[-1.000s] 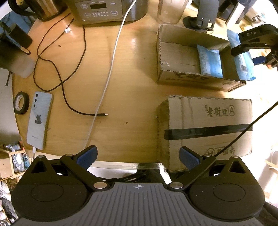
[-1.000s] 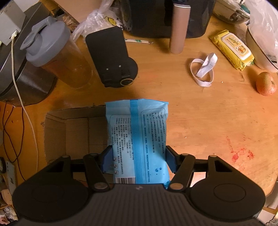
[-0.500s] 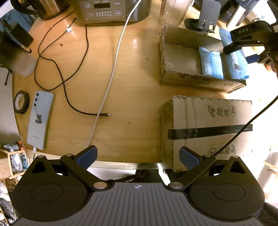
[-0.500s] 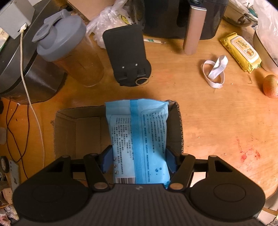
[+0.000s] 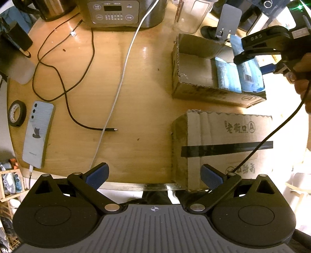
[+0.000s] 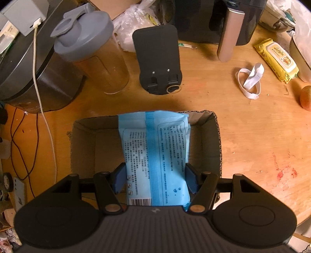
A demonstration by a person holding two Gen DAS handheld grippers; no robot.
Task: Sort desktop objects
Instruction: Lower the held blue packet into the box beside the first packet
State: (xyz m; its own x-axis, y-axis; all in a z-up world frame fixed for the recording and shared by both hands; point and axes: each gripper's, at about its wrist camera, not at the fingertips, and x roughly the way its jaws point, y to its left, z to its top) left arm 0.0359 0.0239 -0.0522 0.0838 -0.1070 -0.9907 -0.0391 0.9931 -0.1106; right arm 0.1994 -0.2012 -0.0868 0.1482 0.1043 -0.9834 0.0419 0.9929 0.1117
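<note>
My right gripper [image 6: 154,180] is shut on a blue wipes pack [image 6: 155,153] and holds it over the open cardboard box [image 6: 81,148]. In the left wrist view the same box [image 5: 194,91] holds another blue pack [image 5: 225,75], with the held pack [image 5: 250,74] beside it under the right gripper's black body [image 5: 266,42]. My left gripper [image 5: 154,175] is open and empty at the near table edge, beside a closed taped carton [image 5: 227,142].
A phone [image 5: 38,134], tape roll [image 5: 17,113], black cable [image 5: 66,93], white cable [image 5: 120,83] and rice cooker [image 5: 124,11] lie left. A shaker bottle [image 6: 93,54], phone stand [image 6: 158,60], white band [image 6: 250,79], yellow wipes [image 6: 276,59] sit beyond the box.
The right gripper has carried the blue pack leftward, from beside the box's right wall to above its inside. The left gripper has barely moved.
</note>
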